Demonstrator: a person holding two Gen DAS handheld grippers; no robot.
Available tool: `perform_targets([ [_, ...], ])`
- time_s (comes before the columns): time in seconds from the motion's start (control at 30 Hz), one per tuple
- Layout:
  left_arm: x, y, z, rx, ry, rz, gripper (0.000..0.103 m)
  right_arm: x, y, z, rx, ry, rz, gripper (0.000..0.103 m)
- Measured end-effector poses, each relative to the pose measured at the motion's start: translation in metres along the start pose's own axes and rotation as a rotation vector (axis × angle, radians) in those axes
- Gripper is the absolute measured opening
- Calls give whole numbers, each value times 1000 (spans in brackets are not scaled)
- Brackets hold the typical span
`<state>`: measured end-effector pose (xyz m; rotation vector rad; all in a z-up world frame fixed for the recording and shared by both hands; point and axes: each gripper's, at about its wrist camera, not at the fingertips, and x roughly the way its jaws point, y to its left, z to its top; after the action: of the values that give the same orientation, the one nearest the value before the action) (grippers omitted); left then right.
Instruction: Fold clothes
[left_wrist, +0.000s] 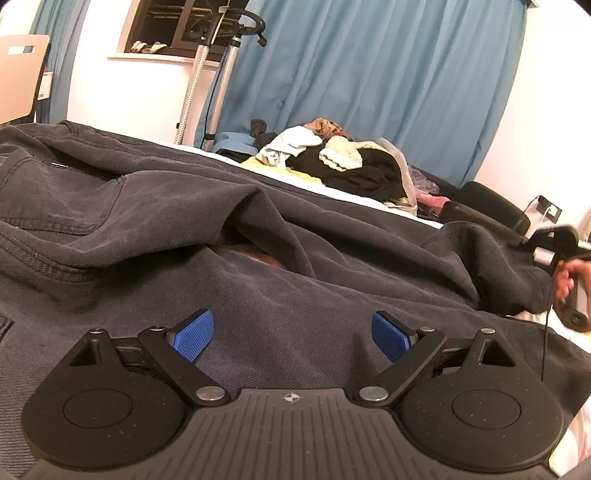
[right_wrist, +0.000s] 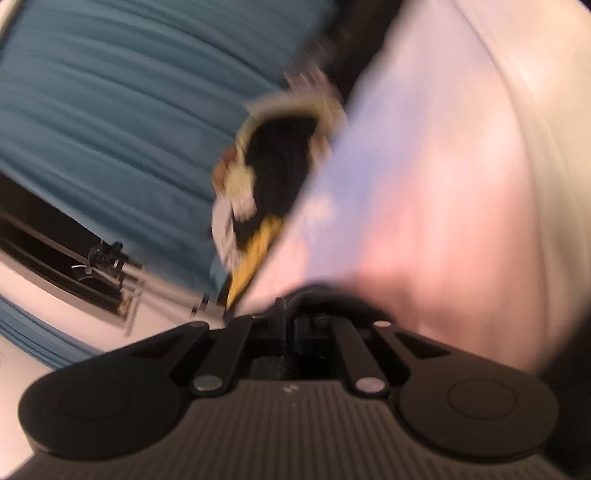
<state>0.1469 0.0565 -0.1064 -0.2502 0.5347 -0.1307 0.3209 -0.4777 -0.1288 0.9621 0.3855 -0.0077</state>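
A dark navy pair of trousers (left_wrist: 184, 206) lies rumpled across the bed, a back pocket showing at the left. My left gripper (left_wrist: 291, 332) hovers just over the cloth, open, its blue pads (left_wrist: 194, 334) wide apart with nothing pinched between them. At the garment's right edge a hand (left_wrist: 567, 278) holds my right gripper (left_wrist: 554, 240). The right wrist view is blurred and rolled; there my right gripper (right_wrist: 304, 321) is shut, with a dark fold of the trousers (right_wrist: 325, 297) bunched at its fingertips.
A pile of mixed clothes (left_wrist: 343, 162), black, white and yellow, sits further back on the white sheet (right_wrist: 424, 184). Blue curtains (left_wrist: 369, 74) hang behind. A metal stand (left_wrist: 199, 74) rises at the back left. A black cushioned object (left_wrist: 487, 206) lies at the far right.
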Motion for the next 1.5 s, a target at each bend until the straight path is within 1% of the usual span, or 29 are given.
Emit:
perform_targets([
  [0.03, -1, 0, 0, -3, -7, 9, 94, 0, 5, 10, -38, -48, -3, 4],
  [0.07, 0, 1, 0, -10, -9, 10, 94, 4, 4, 19, -53, -77, -7, 4],
  [0.13, 3, 3, 0, -28, -5, 1, 94, 17, -2, 33, -70, -109, -19, 5],
  [0.2, 6, 4, 0, -41, -2, -6, 94, 35, -19, 34, -69, -100, -2, 17],
  [0.23, 9, 3, -1, -37, 0, -2, 94, 43, -28, 33, -50, -80, 2, 40],
  [0.27, 12, 2, -1, -33, 2, 1, 94, 46, -36, 31, -26, -69, -6, 72],
  [0.3, 14, 0, -1, -31, 3, 3, 94, 43, -40, 28, -19, -93, -45, 86],
  [0.33, 14, 0, 0, -30, 2, 3, 94, 38, -41, 26, -33, -141, -93, 97],
  [0.37, 15, -1, 0, -30, 1, 2, 94, 32, -41, 27, -46, -171, -118, 97],
  [0.4, 16, -1, 1, -30, 1, 1, 94, 25, -42, 30, -47, -187, -125, 97],
  [0.5, 16, -1, 2, -38, -5, -3, 94, -11, -45, 30, -48, -250, -113, 97],
  [0.57, 14, 1, 4, -48, -10, -6, 94, -35, -42, 23, -62, -247, -139, 97],
  [0.67, 5, 1, 5, -53, -22, -10, 94, -59, -28, 8, -79, -164, -165, 96],
  [0.73, -3, 0, 7, -48, -36, -15, 94, -75, -19, -5, -61, -112, -139, 96],
  [0.8, -11, -1, 9, -40, -52, -21, 94, -88, -13, -19, -2, -54, -132, 95],
  [0.87, -19, -3, 11, -34, -68, -25, 94, -100, -9, -30, 73, -31, -137, 95],
  [0.9, -22, -4, 12, -32, -75, -27, 94, -101, -6, -34, 96, -22, -137, 95],
  [1.0, -26, -6, 13, -25, -85, -31, 94, -101, -1, -50, 103, 30, -123, 95],
  [1.07, -24, -7, 13, -19, -80, -30, 94, -91, -10, -59, 152, 74, -100, 95],
  [1.1, -22, -7, 12, -17, -75, -27, 94, -83, -19, -60, 193, 79, -101, 94],
  [1.2, -17, -5, 11, -14, -62, -18, 94, -67, -41, -58, 272, 29, -114, 80],
  [1.27, -15, -4, 11, -18, -56, -16, 94, -54, -54, -51, 288, -30, -113, 58],
  [1.3, -15, -3, 11, -22, -53, -16, 94, -51, -58, -48, 282, -56, -118, 55],
  [1.33, -17, -1, 10, -30, -51, -17, 94, -47, -60, -43, 265, -72, -120, 45],
  [1.37, -16, 0, 10, -40, -49, -20, 94, -43, -62, -37, 242, -83, -125, 27],
  [1.4, -16, 1, 11, -49, -47, -22, 94, -42, -64, -32, 228, -91, -134, 16],
  [1.43, -15, 2, 11, -56, -45, -25, 94, -41, -67, -26, 216, -98, -145, 8],
  [1.47, -14, 3, 11, -59, -43, -26, 94, -42, -72, -20, 224, -106, -144, 5],
  [1.5, -13, 3, 11, -60, -41, -25, 94, -44, -75, -15, 235, -118, -137, 4],
])
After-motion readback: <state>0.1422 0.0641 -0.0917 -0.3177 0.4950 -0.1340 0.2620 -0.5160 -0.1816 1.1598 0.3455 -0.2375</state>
